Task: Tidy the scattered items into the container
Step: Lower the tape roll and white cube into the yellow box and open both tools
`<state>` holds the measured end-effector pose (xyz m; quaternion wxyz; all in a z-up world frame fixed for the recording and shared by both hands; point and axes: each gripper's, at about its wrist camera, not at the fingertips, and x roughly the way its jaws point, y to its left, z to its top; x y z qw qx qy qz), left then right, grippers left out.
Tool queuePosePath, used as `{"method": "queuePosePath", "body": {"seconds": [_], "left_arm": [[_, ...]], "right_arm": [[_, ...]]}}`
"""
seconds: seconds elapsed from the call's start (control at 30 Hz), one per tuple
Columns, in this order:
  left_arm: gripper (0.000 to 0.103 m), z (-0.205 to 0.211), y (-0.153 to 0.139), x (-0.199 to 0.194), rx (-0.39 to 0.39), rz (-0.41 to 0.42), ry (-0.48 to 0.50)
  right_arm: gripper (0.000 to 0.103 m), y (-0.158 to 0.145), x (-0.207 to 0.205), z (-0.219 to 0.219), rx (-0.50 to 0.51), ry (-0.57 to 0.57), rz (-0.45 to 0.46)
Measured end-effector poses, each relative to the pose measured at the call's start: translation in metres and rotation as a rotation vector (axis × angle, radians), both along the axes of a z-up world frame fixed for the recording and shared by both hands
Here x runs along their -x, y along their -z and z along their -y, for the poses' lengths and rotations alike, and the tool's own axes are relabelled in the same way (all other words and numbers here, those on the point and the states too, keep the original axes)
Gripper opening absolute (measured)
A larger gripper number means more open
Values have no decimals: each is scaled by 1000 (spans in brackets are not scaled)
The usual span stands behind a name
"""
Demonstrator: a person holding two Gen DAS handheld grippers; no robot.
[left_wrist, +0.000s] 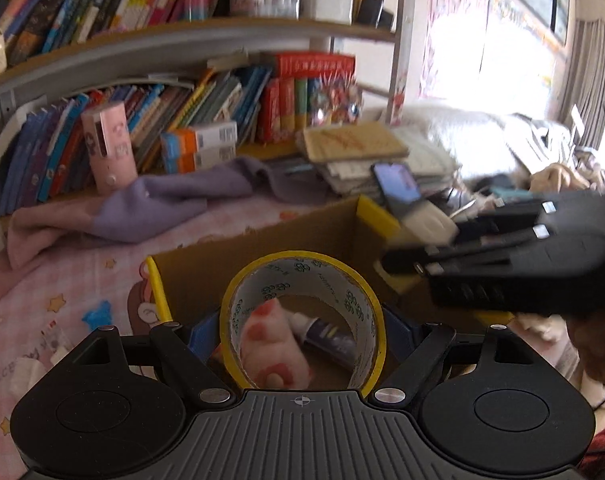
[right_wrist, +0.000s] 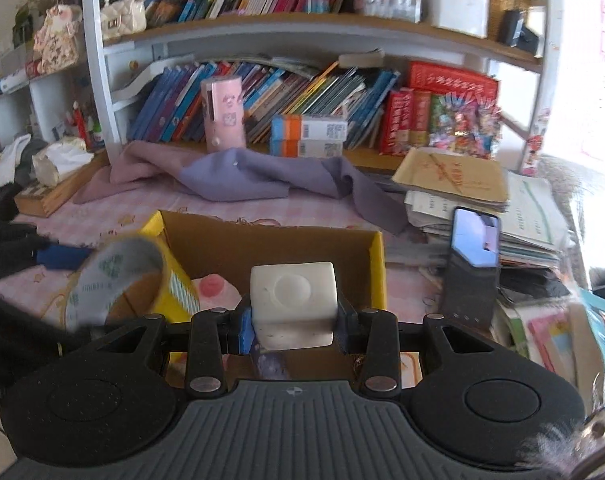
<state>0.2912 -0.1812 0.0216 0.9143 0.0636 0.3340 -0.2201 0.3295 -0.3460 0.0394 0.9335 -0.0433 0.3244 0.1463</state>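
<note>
Clamped in your left hand-held gripper (left_wrist: 302, 332) is a yellow-edged tape roll (left_wrist: 302, 280), held upright over the near edge of the cardboard box (left_wrist: 262, 256). Through its hole you see a pink-spotted plush (left_wrist: 268, 344) and a purple tube (left_wrist: 330, 334) lying inside the box. Your right hand-held gripper (right_wrist: 292, 322) grasps a white block (right_wrist: 292, 300) between its 2 fingers, above the same box on the pink-patterned worktop (right_wrist: 102, 212). A phone (right_wrist: 474, 240) stands just right of the box.
</note>
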Motion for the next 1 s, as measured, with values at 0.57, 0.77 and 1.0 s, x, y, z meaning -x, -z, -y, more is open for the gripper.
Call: {"method": "queuePosePath", "body": {"seconds": [0.57,0.77,1.0], "left_arm": [[84,22,45,-32,-119,-119,-10],[85,25,52,-33,-124,-138,-13],[90,26,51,-34,-119,-130,-36]], "right_arm": [[36,60,-102,-23,59,-105,-217],[36,66,-109,-25,67,-92,-251],[48,64,-109,-26,49,-102,-248]]}}
